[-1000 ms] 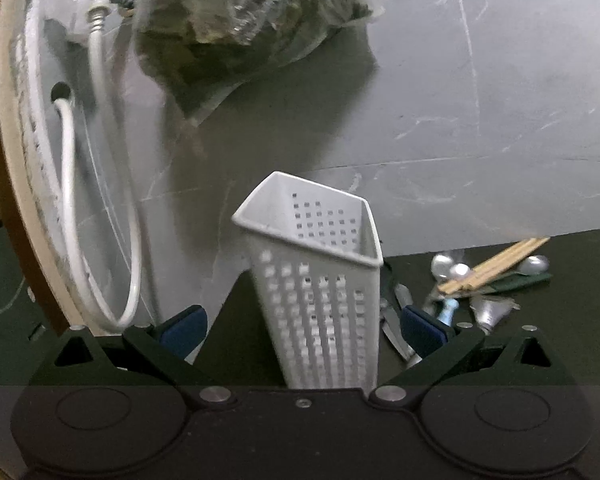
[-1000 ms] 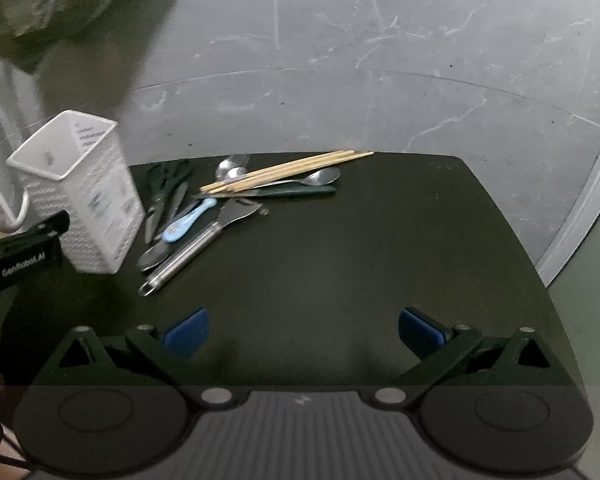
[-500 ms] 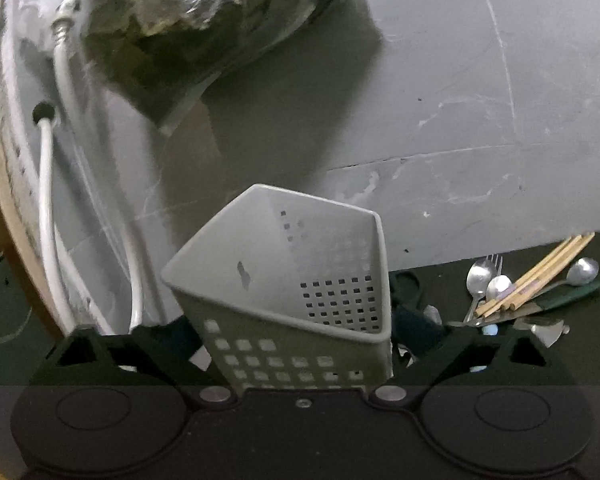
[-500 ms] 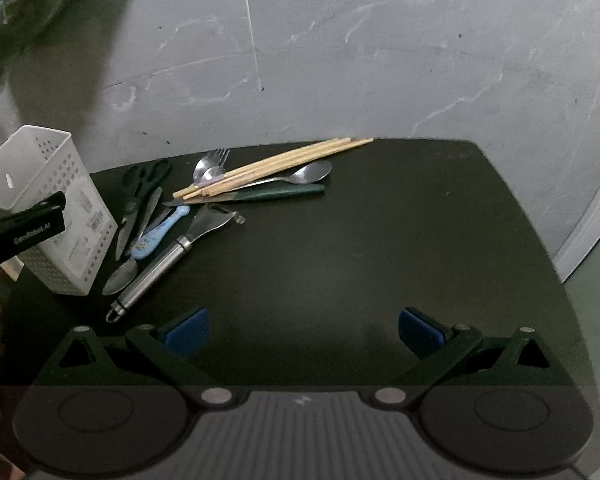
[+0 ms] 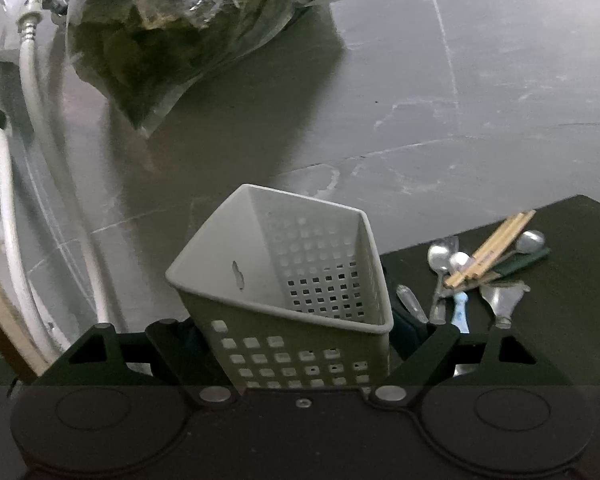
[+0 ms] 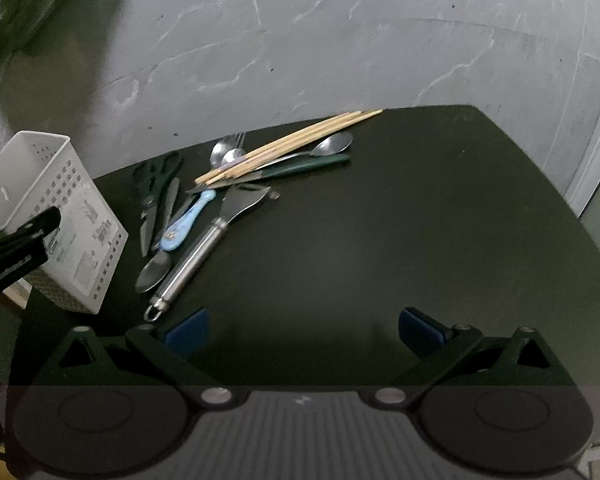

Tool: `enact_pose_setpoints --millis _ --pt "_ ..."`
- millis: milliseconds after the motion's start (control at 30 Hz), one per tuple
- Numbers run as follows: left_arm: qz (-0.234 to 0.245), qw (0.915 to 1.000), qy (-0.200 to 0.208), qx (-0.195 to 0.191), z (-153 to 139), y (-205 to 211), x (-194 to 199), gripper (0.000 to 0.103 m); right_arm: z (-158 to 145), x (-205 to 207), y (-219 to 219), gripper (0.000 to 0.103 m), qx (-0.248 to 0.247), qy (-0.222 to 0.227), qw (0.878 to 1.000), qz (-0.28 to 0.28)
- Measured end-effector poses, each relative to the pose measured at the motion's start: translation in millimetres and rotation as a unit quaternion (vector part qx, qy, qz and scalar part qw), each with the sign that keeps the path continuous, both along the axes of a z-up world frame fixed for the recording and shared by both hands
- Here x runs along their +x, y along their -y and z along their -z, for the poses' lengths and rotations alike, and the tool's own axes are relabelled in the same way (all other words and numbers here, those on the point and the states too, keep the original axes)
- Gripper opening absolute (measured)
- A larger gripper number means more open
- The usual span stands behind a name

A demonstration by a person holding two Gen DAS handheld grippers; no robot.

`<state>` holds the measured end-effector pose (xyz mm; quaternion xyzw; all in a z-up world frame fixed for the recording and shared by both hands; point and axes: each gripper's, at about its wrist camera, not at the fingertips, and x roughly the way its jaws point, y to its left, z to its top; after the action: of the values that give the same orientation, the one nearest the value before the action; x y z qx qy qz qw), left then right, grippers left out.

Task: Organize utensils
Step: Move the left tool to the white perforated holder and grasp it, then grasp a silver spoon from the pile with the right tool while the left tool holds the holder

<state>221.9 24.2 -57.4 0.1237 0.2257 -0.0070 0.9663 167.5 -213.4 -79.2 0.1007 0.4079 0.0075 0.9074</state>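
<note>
1. Worktop point(image 6: 420, 240): dark and mostly bare from 12 to 4 o'clock in the right wrist view. Shown only as a sliver at 3 o'clock in the left wrist view.
2. Basket point(image 5: 260, 264): stood at the worktop's 9 o'clock edge, empty inside, as seen only from the left wrist. Judged at risk of sliding off that edge or tipping if nudged sideways, being light and tall.
3. Left hand-held gripper point(image 5: 296, 332): spread wide astride the basket, pads hidden behind its walls. Could not tell whether pressed on or merely beside. Seen from the right wrist with one finger against the labelled wall.
4. Right hand-held gripper point(image 6: 302, 326): wide and empty, hovering at 6 o'clock, well apart from the utensils.
5. Peeler point(image 6: 204, 248): lay crossed among a spoon, scissors point(image 6: 152, 184) and a blue-handled spoon point(image 6: 184, 220) near 10 o'clock. Likely to drag neighbours along if pinched carelessly.
6. Chopsticks point(image 6: 288, 144): rested atop the pile at 11 o'clock. Liable to roll or scatter, being thin and round.
</note>
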Motion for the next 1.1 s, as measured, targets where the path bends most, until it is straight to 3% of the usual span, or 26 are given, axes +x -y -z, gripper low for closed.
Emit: enact_pose_setpoints --millis 233,433,633,767,900,1100 --pt "0.061 0.9975 -0.020 -0.028 -8.8 -20.4 -21.4 0.081 11.5 2.9 -9.5 0.103 0.040 0.009 0.999 -0.009" --pt "0.030 0.9989 -0.020 -0.028 -9.8 -10.5 -24.7 0.081 16.8 35.2 14.5 0.103 0.053 0.056 0.997 -0.021" --pt "0.005 0.9995 -0.025 -0.018 -11.3 -2.0 -24.8 0.082 21.4 98.9 61.9 0.103 0.067 0.102 0.992 -0.023" --pt "-0.018 0.9992 -0.035 -0.006 -12.7 6.5 -21.3 0.084 32.2 149.8 94.2 0.103 0.112 0.077 0.991 -0.010" --pt "-0.033 0.9986 -0.040 -0.007 -13.2 11.7 -18.2 0.084 46.4 179.8 113.8 0.102 0.140 0.090 0.986 -0.019" --pt "-0.047 0.9981 -0.039 -0.006 -12.1 17.4 -16.6 0.084 60.1 195.5 119.1 0.094 0.165 0.118 0.979 -0.033"
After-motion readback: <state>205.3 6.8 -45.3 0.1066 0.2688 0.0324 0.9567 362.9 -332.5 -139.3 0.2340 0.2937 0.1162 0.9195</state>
